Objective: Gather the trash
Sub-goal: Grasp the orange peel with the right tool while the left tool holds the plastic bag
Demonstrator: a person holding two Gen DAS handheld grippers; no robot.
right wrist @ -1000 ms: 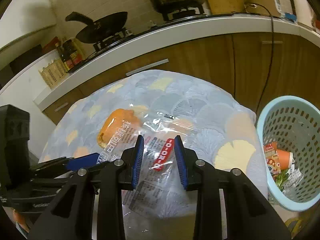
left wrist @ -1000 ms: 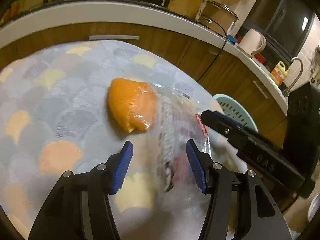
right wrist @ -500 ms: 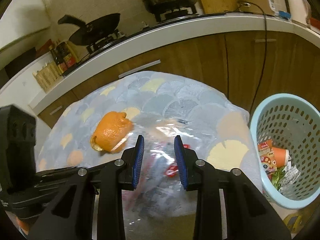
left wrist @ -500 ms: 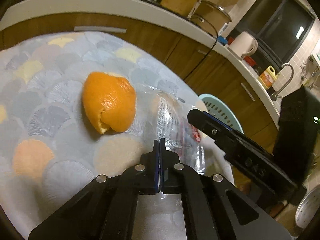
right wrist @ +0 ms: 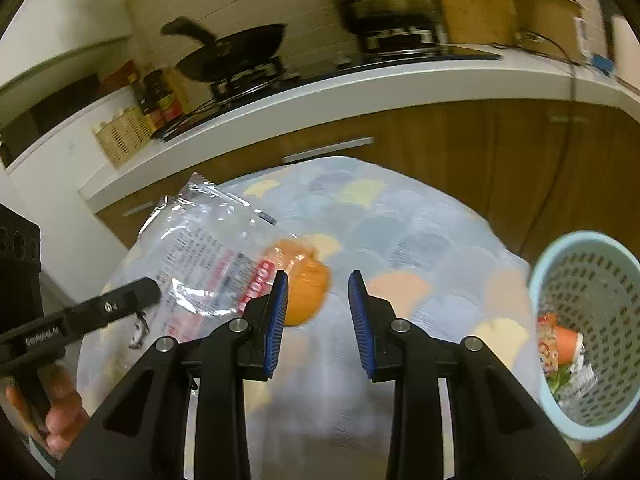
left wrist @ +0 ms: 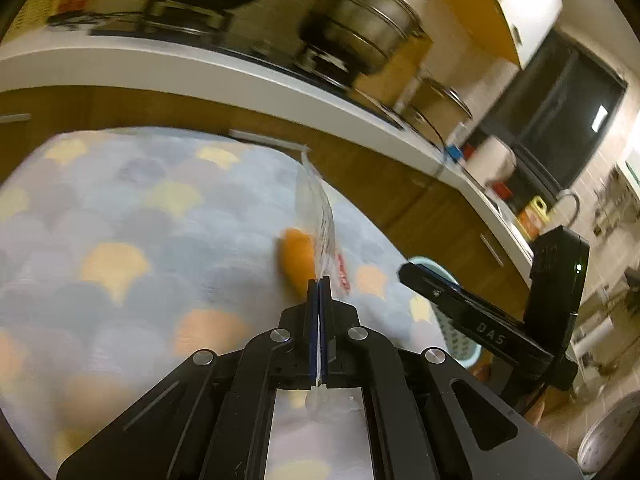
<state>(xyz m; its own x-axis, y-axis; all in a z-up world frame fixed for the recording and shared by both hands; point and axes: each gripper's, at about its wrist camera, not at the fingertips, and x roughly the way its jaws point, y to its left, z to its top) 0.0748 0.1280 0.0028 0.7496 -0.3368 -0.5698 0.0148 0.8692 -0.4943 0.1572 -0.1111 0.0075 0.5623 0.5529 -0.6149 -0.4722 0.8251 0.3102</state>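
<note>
On the table, one orange peel, left gripper jaws pinching one clear wrapper, right gripper jaws spread.

L gripper clamped tight, R gripper part-open, empty

The table, under its scallop-patterned cloth, is the landmark. Most of its top lies bare: the far half toward the counter and the whole side toward the basket give open room. On its middle sits an orange peel, the only thing resting there. Above the table's other side a clear plastic wrapper hangs lifted off the cloth, pinched in the left gripper, and screens the peel from that side. The right gripper hovers over the near edge, jaws apart and empty. The basket stands just off the table's edge, already holding trash.
</note>
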